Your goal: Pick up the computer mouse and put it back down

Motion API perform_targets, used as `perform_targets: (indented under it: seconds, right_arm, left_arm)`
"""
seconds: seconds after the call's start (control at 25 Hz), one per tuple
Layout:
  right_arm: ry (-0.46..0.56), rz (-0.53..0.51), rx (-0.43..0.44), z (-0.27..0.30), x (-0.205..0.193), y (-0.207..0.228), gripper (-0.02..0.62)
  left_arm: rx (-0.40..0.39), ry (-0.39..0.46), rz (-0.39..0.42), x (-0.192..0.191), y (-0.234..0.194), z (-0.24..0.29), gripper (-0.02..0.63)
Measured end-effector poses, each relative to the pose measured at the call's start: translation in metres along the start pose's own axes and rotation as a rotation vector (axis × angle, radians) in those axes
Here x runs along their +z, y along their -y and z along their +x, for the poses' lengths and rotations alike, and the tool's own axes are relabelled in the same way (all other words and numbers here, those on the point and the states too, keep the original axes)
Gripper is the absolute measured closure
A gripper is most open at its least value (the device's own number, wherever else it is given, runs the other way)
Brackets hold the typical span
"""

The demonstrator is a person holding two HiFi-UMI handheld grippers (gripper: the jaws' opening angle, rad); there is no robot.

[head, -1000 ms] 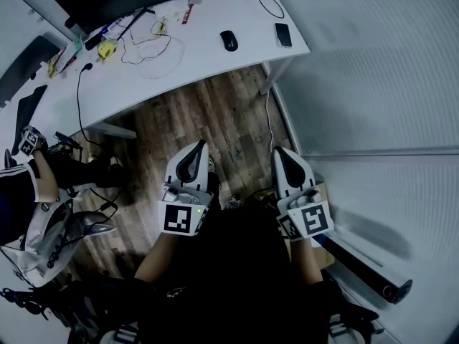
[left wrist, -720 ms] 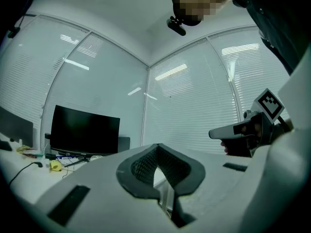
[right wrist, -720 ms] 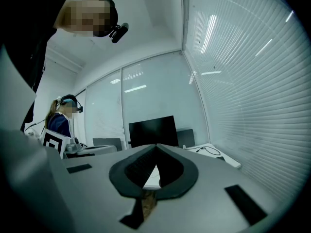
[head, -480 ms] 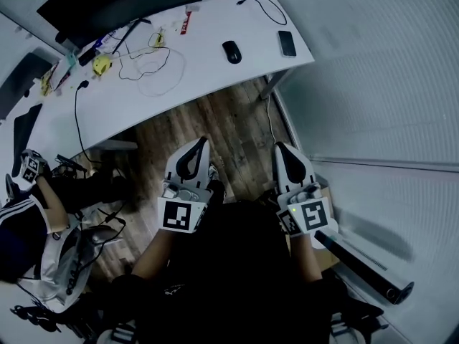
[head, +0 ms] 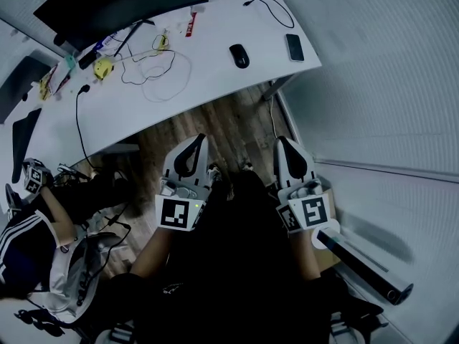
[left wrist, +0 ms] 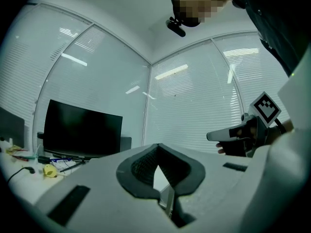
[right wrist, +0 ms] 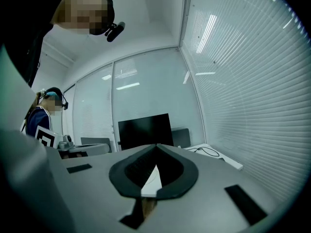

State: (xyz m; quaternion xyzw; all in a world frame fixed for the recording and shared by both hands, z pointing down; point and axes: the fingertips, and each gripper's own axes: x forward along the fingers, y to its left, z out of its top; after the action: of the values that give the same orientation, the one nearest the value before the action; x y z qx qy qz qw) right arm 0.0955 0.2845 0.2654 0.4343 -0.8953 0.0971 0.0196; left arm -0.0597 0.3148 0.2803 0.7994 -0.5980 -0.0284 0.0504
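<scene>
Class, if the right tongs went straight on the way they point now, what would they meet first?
Probably the white desk near its right end; nothing nearer shows in that line, though depth is unclear.

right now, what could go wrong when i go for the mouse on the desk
1. The left gripper and right gripper are both shut and short of the desk. Reaching the mouse with closed jaws would likely shove it rather than grip it.
2. The phone lies just right of the mouse, near the desk's edge. A wide approach could knock it off.
</scene>
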Motion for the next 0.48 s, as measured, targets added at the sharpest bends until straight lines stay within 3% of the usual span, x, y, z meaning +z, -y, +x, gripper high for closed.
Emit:
perform_targets:
  seconds: [0.24,0.48]
  right_arm:
    - [-0.050,0.017,-0.010,0.012,-0.016,0.012,0.598]
    - [-0.060,0.015,0.016,0.042,-0.016,0.027,0.598]
  left_arm:
    - [-0.006,-0.013,-0.001,-0.008,-0.005,0.011,0.600]
    - [0.041,-0.020,-0.007,-0.009,-0.018,0.025,0.600]
